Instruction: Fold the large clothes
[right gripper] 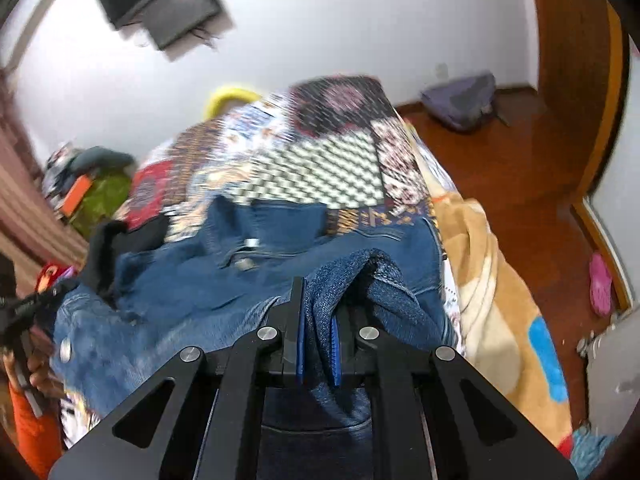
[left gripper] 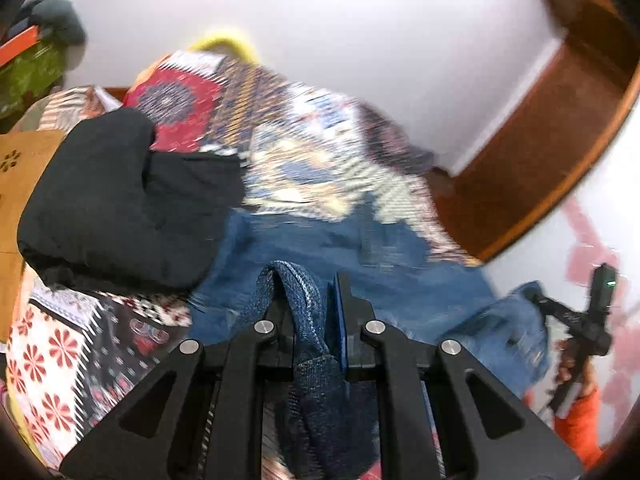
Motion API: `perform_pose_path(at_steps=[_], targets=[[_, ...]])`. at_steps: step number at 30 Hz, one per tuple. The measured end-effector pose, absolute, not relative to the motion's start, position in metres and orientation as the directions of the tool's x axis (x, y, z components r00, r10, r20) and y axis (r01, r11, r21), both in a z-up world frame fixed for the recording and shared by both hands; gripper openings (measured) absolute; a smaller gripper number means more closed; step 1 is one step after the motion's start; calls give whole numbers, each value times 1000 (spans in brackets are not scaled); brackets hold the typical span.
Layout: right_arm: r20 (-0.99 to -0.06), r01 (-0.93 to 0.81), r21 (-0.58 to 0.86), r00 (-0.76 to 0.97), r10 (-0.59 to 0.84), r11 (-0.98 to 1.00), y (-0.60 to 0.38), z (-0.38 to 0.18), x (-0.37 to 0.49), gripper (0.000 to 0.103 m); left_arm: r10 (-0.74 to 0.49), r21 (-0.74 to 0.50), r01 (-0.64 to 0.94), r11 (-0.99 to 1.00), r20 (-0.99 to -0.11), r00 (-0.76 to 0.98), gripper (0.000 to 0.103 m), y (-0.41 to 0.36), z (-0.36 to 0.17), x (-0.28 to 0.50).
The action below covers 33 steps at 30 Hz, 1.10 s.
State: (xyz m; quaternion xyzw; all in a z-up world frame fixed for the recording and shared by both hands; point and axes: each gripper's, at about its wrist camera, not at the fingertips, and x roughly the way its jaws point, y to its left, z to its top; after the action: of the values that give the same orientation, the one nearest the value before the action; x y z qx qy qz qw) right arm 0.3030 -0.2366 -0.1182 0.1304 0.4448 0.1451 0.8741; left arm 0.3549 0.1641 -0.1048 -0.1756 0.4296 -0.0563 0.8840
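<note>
Blue jeans (left gripper: 360, 252) lie spread on the patterned bedspread (left gripper: 304, 136). My left gripper (left gripper: 308, 300) is shut on a fold of the denim, which bulges up between its fingers. In the right wrist view the jeans (right gripper: 192, 276) stretch across the bed, and my right gripper (right gripper: 318, 320) is shut on another bunched edge of the denim. The right gripper also shows in the left wrist view (left gripper: 592, 320), held at the far right beside the jeans. Both views are motion-blurred.
A folded black garment (left gripper: 120, 200) lies on the bed to the left of the jeans. A tan blanket (right gripper: 500, 300) hangs off the bed's right side. The wood floor (right gripper: 500, 160) holds a grey bag (right gripper: 460, 100) and a pink slipper (right gripper: 600, 284).
</note>
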Motion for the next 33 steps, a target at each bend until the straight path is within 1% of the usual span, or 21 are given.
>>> perform_pose_path(at_steps=[2, 5, 6, 9, 10, 13, 15, 17, 18, 19, 21, 22, 24, 26, 29, 31, 33], targets=[[-768, -93, 381, 522, 371, 920, -243, -140, 323, 9, -199, -309, -92, 946, -784, 588, 15, 168, -131, 373], [-802, -52, 404, 461, 380, 913, -246, -172, 343, 9, -206, -306, -121, 944, -837, 508, 16, 172, -173, 392], [-807, -44, 404, 453, 379, 914, -246, -179, 345, 9, -201, -290, -121, 949, -857, 475, 17, 172, -189, 398], [-810, -59, 392, 450, 375, 918, -244, -182, 344, 11, -183, -259, -111, 960, -872, 454, 18, 171, -209, 403], [-813, -73, 384, 446, 374, 921, -244, -179, 342, 14, -181, -251, -98, 963, -872, 455, 18, 170, -209, 401], [-842, -108, 319, 423, 334, 942, -238, -169, 340, 18, -167, -224, -80, 971, -882, 440, 18, 165, -200, 398], [-855, -123, 275, 422, 301, 954, -235, -161, 333, 26, -155, -206, -71, 976, -885, 438, 20, 163, -191, 393], [-855, -132, 222, 450, 258, 966, -236, -150, 322, 39, -141, -184, -52, 981, -879, 455, 21, 160, -178, 383], [-847, -147, 194, 473, 241, 970, -236, -141, 312, 41, -137, -176, -44, 983, -876, 462, 22, 157, -173, 379], [-841, -157, 178, 489, 233, 971, -236, -136, 307, 43, -122, -156, -34, 987, -872, 474, 23, 154, -164, 372], [-828, -172, 143, 519, 213, 975, -237, -123, 293, 45, -58, -87, -33, 996, -856, 514, 31, 148, -145, 360], [-822, -178, 134, 530, 210, 975, -236, -118, 289, 46, -40, -67, -31, 997, -846, 532, 33, 146, -138, 358], [-804, -205, 118, 555, 215, 972, -235, -106, 273, 49, -34, -51, -13, 999, -812, 583, 42, 141, -119, 342], [-794, -230, 113, 564, 227, 967, -230, -99, 264, 54, -46, -57, 2, 998, -786, 616, 46, 137, -103, 327], [-782, -277, 103, 571, 250, 955, -219, -93, 247, 55, -76, -40, 69, 997, -747, 661, 46, 123, -88, 305], [-782, -307, 102, 563, 267, 946, -209, -93, 237, 55, -84, -28, 94, 995, -739, 668, 46, 113, -87, 297], [-787, -332, 101, 549, 280, 938, -198, -99, 229, 55, -117, -42, 128, 991, -744, 658, 47, 102, -92, 288]])
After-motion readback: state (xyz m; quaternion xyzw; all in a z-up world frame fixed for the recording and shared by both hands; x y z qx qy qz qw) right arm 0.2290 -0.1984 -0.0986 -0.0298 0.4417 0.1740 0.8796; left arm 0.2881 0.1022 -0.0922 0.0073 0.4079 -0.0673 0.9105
